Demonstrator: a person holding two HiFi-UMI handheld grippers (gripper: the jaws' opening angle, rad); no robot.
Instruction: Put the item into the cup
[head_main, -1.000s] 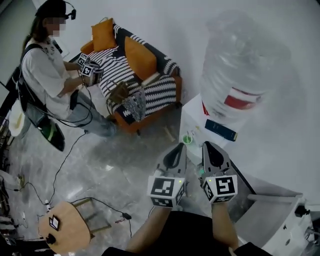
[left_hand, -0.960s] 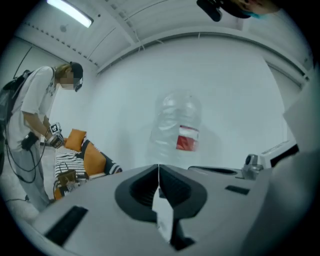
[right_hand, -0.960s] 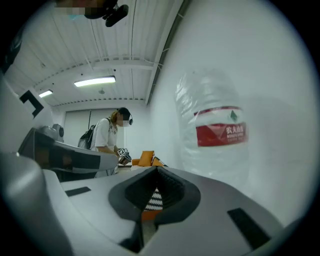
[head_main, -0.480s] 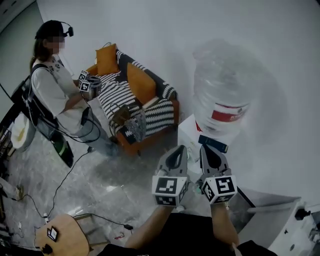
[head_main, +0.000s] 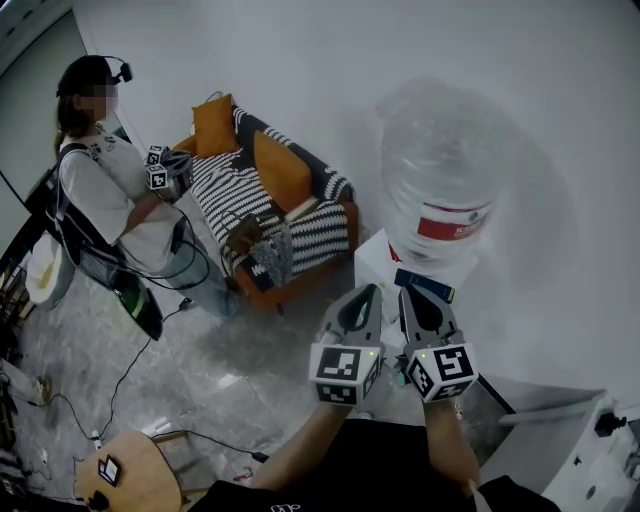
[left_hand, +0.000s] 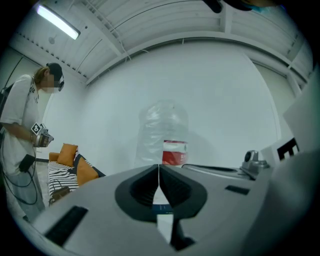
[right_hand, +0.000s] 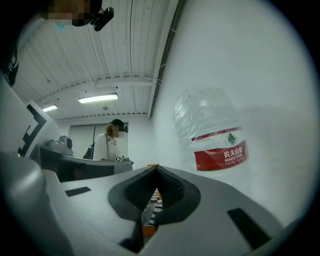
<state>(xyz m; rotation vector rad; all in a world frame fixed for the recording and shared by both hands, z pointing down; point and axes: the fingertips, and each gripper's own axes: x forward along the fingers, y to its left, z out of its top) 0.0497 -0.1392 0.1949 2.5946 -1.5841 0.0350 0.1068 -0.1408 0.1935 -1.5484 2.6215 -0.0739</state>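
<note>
My left gripper (head_main: 366, 293) and right gripper (head_main: 409, 293) are held up side by side at the lower middle of the head view, in front of a white water dispenser (head_main: 375, 262). Both are shut with nothing between their fingers. In the left gripper view the left gripper (left_hand: 159, 172) points at the big clear water bottle (left_hand: 165, 135). In the right gripper view the right gripper (right_hand: 157, 172) has the water bottle (right_hand: 215, 145) on its right. No cup and no loose item show in any view now.
A large water bottle (head_main: 445, 170) with a red label tops the dispenser. A striped sofa (head_main: 270, 215) with orange cushions stands behind, a person (head_main: 110, 200) holding grippers at the left. A round wooden stool (head_main: 125, 480) and cables lie on the grey floor.
The head view has swung so the sofa and person sit further left. A small green cup seen on the dispenser a second ago is now hidden behind my grippers, which stay shut.
</note>
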